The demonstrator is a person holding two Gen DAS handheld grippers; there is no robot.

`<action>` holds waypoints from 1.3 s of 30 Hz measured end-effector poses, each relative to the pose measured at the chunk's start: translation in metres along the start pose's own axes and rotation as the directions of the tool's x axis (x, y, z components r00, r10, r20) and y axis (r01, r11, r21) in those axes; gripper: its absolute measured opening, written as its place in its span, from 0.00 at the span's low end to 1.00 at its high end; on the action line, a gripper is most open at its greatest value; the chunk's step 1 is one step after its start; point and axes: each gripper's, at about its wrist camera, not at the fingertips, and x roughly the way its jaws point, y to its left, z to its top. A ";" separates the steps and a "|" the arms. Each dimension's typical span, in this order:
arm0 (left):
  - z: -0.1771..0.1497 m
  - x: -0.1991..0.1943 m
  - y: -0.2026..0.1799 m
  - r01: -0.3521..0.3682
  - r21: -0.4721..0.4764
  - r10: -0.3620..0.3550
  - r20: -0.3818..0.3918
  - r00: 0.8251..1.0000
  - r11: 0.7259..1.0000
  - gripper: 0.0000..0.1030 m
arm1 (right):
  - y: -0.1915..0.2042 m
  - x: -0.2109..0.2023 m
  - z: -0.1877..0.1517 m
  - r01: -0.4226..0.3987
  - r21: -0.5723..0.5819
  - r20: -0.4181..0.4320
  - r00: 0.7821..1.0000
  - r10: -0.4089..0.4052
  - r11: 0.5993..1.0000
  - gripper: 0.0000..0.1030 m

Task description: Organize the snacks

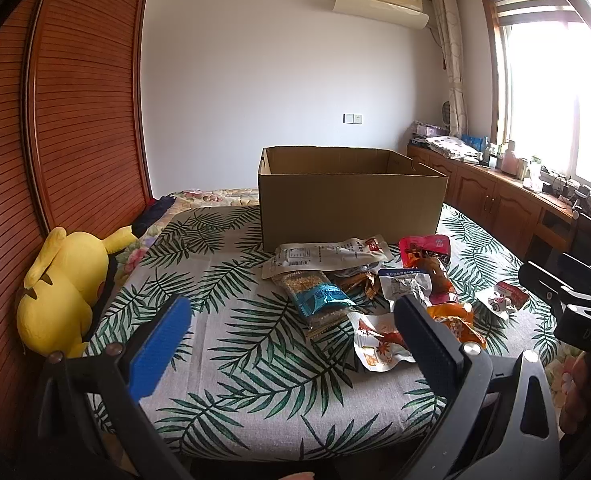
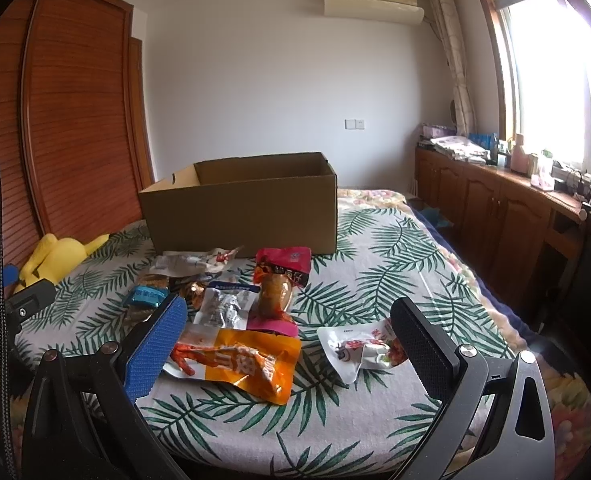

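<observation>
Both tongs wide open, empty: left gripper (image 1: 291, 328), right gripper (image 2: 291, 338). Snack pile (image 2: 235, 308) sits at 12 o'clock, just before the box (image 2: 239, 208). Best to pinch the orange packet (image 2: 239, 360) by its edge, then lift clear.

Ahead of you the cardboard box (image 1: 351, 200) stands open on the leaf-print cloth (image 1: 231, 344), toward its far end. The snack packets (image 1: 359, 280) lie in a loose heap just before the box, some overlapping. One small packet (image 2: 359, 350) lies apart, right of the heap. A plush toy (image 1: 63, 288) rests at the cloth's left edge, against the wardrobe (image 1: 75, 92).
</observation>
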 end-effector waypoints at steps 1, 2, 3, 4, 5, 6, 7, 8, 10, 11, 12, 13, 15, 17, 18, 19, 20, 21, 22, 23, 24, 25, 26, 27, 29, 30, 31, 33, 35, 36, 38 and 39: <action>0.000 0.000 0.000 -0.001 0.000 0.001 0.000 1.000 1.000 0.99 | 0.000 0.000 0.000 -0.001 0.001 0.000 1.000 0.001 1.000 1.00; 0.000 0.000 0.000 -0.001 0.000 0.001 0.000 1.000 1.000 0.99 | 0.000 0.000 0.000 -0.001 0.002 0.000 1.000 0.001 1.000 1.00; 0.000 0.000 0.000 0.001 0.000 -0.001 0.000 1.000 1.000 0.99 | 0.000 -0.001 0.000 -0.001 0.001 0.000 1.000 0.001 1.000 1.00; 0.000 0.000 0.000 0.001 0.000 -0.001 0.000 1.000 1.000 0.99 | 0.000 -0.001 0.000 -0.001 0.000 0.001 1.000 0.001 1.000 1.00; 0.000 -0.001 0.000 0.001 0.000 -0.001 0.001 1.000 1.000 0.99 | 0.000 -0.001 0.000 -0.002 -0.001 0.001 1.000 0.002 1.000 1.00; 0.000 0.000 0.000 0.001 0.000 -0.001 0.000 1.000 1.000 0.99 | 0.000 -0.001 -0.001 -0.002 -0.002 0.001 1.000 0.002 1.000 1.00; 0.000 -0.001 0.000 0.001 0.001 -0.001 0.000 1.000 1.000 0.99 | 0.000 -0.001 -0.001 -0.002 -0.004 0.002 1.000 0.002 1.000 1.00; 0.000 -0.001 0.000 0.001 0.002 -0.001 0.000 1.000 1.000 0.99 | -0.001 -0.001 -0.001 -0.002 -0.005 0.002 1.000 0.002 1.000 1.00; 0.000 -0.002 0.000 0.001 0.001 -0.001 0.001 1.000 1.000 0.99 | -0.001 -0.001 -0.001 -0.003 -0.004 0.001 1.000 0.003 1.000 1.00; 0.000 -0.002 0.000 0.001 0.002 -0.001 0.000 1.000 1.000 0.99 | -0.001 -0.001 -0.001 -0.002 -0.006 0.002 1.000 0.002 1.000 1.00; 0.000 -0.002 0.000 0.002 0.002 -0.002 0.000 1.000 1.000 0.99 | -0.001 -0.001 -0.001 -0.001 -0.007 0.002 1.000 0.001 1.000 1.00; 0.000 -0.002 -0.001 0.002 0.003 -0.002 0.001 1.000 1.000 0.99 | -0.001 -0.001 -0.001 -0.002 -0.006 0.002 1.000 0.002 1.000 1.00; 0.001 -0.002 -0.001 0.003 0.003 -0.003 0.000 1.000 1.000 0.99 | -0.001 -0.001 -0.001 -0.001 -0.005 0.004 1.000 0.001 1.000 1.00; 0.000 -0.003 -0.002 0.003 0.006 -0.003 0.001 1.000 1.000 0.99 | 0.000 0.000 -0.001 0.000 -0.006 0.003 1.000 0.000 1.000 1.00; 0.000 -0.003 -0.002 0.004 0.005 -0.004 0.001 1.000 1.000 0.99 | 0.000 0.001 -0.001 0.001 -0.005 0.002 1.000 -0.001 1.000 1.00; 0.000 -0.003 -0.002 0.005 0.005 -0.005 0.000 1.000 1.000 0.99 | 0.000 0.000 -0.001 0.001 -0.005 0.002 1.000 -0.001 1.000 1.00; 0.000 -0.002 -0.003 0.005 0.005 -0.005 -0.001 1.000 1.000 0.99 | 0.000 0.001 -0.001 0.001 -0.004 -0.001 1.000 -0.001 1.000 1.00; 0.000 -0.002 -0.003 0.006 0.006 -0.006 -0.003 1.000 1.000 0.99 | 0.000 0.001 -0.001 0.002 -0.005 -0.001 1.000 -0.002 1.000 1.00; -0.001 -0.002 -0.004 0.007 0.007 -0.007 -0.005 1.000 1.000 0.99 | -0.001 0.001 -0.002 0.003 -0.005 -0.001 1.000 -0.003 1.000 1.00; -0.001 -0.001 -0.005 0.008 0.008 -0.008 -0.008 1.000 1.000 0.99 | -0.001 0.002 -0.002 0.004 -0.005 -0.002 1.000 -0.004 1.000 1.00; -0.002 -0.001 -0.005 0.009 0.009 -0.009 -0.010 1.000 1.000 0.99 | -0.002 0.002 -0.003 0.005 -0.004 -0.003 1.000 -0.005 1.000 1.00; -0.002 0.000 -0.005 0.012 0.010 -0.011 -0.013 1.000 1.000 0.99 | -0.003 0.002 -0.003 0.005 -0.003 -0.004 1.000 -0.005 1.000 1.00; -0.003 0.001 -0.006 0.014 0.011 -0.013 -0.018 1.000 1.000 0.99 | -0.003 0.003 -0.004 0.007 -0.004 -0.007 1.000 -0.007 1.000 1.00; -0.004 0.003 -0.006 0.017 0.013 -0.016 -0.023 1.000 1.000 0.99 | -0.005 0.003 -0.005 0.008 -0.004 -0.009 1.000 -0.008 1.000 1.00; -0.006 0.008 -0.008 0.022 0.018 -0.022 -0.034 0.999 1.000 0.99 | -0.008 0.006 -0.008 0.011 -0.006 -0.019 1.000 -0.011 1.000 1.00; -0.007 0.012 -0.009 0.026 0.021 -0.025 -0.044 0.999 0.999 0.99 | -0.011 0.009 -0.010 0.011 -0.007 -0.029 1.000 -0.012 1.000 1.00; -0.008 0.017 -0.010 0.033 0.024 -0.031 -0.057 0.998 0.999 0.99 | -0.014 0.010 -0.011 0.011 -0.008 -0.036 0.999 -0.011 1.000 1.00; -0.011 0.026 -0.014 0.049 0.031 -0.046 -0.082 0.996 0.998 0.99 | -0.022 0.018 -0.015 0.015 -0.011 -0.063 0.998 -0.016 1.000 1.00; -0.013 0.035 -0.019 0.063 0.042 -0.058 -0.101 0.993 0.997 0.99 | -0.031 0.024 -0.018 0.018 -0.008 -0.088 0.996 -0.018 1.000 1.00; -0.013 0.039 -0.021 0.073 0.047 -0.067 -0.109 0.992 0.996 0.99 | -0.036 0.027 -0.019 0.019 -0.005 -0.101 0.995 -0.020 1.000 1.00; -0.013 0.047 -0.026 0.093 0.059 -0.086 -0.122 0.989 0.994 0.99 | -0.047 0.034 -0.021 0.022 -0.003 -0.126 0.992 -0.022 1.000 0.99; -0.012 0.050 -0.029 0.105 0.065 -0.096 -0.126 0.987 0.992 0.99 | -0.052 0.038 -0.023 0.020 0.002 -0.141 0.990 -0.020 1.000 0.99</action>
